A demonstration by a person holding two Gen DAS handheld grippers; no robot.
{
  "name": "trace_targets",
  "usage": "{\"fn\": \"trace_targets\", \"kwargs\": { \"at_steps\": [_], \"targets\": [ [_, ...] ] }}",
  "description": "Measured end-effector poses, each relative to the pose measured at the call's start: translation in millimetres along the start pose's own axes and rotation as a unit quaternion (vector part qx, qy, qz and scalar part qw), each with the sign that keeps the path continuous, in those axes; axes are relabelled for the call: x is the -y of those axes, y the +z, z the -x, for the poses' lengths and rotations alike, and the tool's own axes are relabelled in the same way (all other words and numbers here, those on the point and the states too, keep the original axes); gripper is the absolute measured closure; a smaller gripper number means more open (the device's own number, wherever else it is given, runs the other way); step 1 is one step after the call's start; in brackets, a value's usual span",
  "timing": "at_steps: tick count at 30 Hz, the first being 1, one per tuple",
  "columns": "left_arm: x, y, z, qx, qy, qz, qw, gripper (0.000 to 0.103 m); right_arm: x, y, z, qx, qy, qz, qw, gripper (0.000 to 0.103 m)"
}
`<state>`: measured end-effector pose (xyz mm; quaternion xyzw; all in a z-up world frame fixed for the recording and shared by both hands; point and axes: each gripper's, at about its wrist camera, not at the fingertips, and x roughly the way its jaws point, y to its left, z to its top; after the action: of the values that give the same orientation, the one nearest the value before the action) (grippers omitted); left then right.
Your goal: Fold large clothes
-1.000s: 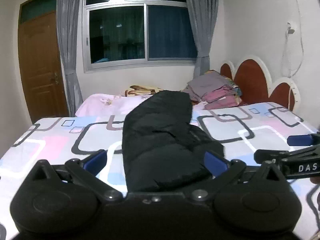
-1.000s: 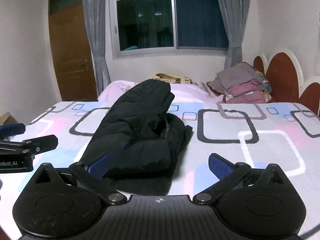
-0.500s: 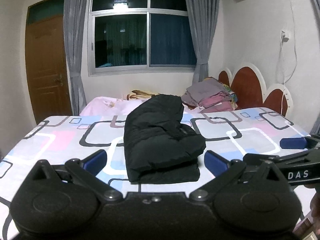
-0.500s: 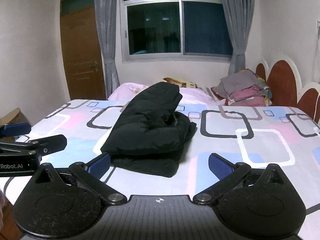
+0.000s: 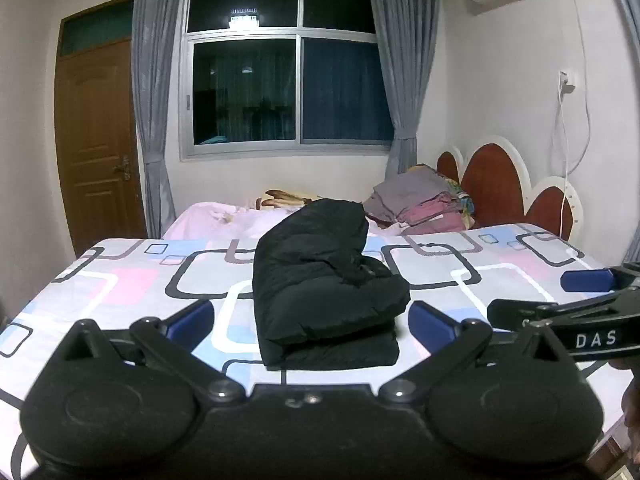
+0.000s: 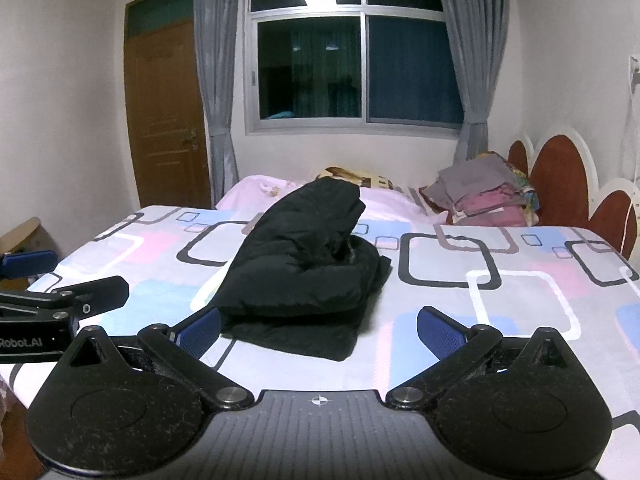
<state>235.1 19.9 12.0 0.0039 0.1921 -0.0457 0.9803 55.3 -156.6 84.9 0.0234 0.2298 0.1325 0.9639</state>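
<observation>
While jacket (image 5: 320, 280) lies folded, clothes pile (image 5: 420, 204) beyond.

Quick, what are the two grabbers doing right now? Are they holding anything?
Left gripper: open, holding nothing; the black jacket lies on the bed beyond it.
Right gripper: open, holding nothing.

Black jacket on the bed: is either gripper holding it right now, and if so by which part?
Nothing is held. The left gripper and right gripper are both open, short of the folded black jacket lying on the bed.
</observation>
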Motion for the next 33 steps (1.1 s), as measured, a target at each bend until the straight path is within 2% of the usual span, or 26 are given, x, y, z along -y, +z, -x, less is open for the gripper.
{"fn": "trace_targets", "kwargs": {
  "at_steps": [33],
  "targets": [
    [5.9, 0.3, 3.7, 0.004, 0.003, 0.003, 1.0000, 0.000, 6.7, 6.3, 7.6, 0.006, -0.003, 0.003, 1.000, 0.000]
  ]
}}
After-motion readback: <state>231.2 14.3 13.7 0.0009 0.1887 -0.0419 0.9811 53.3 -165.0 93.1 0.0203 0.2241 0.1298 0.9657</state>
